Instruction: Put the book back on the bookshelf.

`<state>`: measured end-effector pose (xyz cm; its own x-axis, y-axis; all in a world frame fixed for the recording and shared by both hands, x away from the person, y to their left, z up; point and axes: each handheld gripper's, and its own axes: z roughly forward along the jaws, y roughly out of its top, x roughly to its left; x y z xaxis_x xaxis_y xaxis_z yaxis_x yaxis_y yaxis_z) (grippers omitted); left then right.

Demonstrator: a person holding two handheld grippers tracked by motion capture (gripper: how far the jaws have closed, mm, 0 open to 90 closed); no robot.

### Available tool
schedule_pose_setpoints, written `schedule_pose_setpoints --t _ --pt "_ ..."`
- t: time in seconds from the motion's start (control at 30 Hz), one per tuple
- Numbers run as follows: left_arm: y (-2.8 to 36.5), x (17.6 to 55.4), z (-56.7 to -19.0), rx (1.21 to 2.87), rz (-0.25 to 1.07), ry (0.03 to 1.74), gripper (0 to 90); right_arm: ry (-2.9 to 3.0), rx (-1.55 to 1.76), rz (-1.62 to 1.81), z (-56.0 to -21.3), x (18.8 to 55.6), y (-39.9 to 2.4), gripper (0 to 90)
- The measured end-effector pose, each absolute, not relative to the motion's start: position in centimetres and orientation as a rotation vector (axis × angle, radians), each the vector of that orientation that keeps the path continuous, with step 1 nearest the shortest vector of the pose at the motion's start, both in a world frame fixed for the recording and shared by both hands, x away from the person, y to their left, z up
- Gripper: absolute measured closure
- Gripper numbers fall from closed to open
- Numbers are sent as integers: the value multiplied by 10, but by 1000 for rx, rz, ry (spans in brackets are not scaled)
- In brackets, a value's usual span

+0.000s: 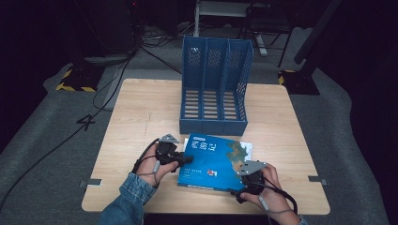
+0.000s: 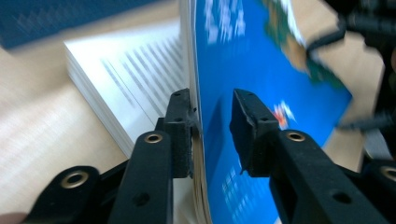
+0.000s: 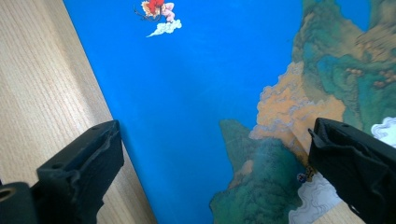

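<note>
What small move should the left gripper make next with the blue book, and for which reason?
Probably close the left gripper fully. The blue book has its cover and some pages between the jaws; one jaw touches them, the other stands apart. The right gripper hovers open above the cover, and the blue file rack waits behind.

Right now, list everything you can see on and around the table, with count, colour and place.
Book: one, blue cover with a landscape picture, near edge of the table, cover lifted off the pages at its left side.
File rack: one, blue, three slots, middle of the table behind the book.
Table: one, light wood, on grey carpet.
Cables: several, black, on the floor to the left.
Left tool: one, black, jaws astride the lifted cover's edge, one pad touching, the other apart.
Right tool: one, black, jaws wide open over the book's near right corner.
Hands: two, each holding a tool; denim sleeve on the left arm.
</note>
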<state>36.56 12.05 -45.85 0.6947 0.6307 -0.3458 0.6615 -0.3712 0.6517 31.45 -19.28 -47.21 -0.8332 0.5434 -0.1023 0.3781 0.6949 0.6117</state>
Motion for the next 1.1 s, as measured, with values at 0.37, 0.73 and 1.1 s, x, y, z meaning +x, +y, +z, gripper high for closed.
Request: schedule_pose_setpoints --t 0.37,0.73,1.1 --pt "123 361 -466 2126 -179 954 743 2583 773 864 -474 327 -210 27" --pt "120 359 -453 2158 -174 894 832 2581 759 937 -470 324 -210 198" --pt "112 357 -431 2180 -121 874 855 2543 749 1118 -461 317 -205 166"
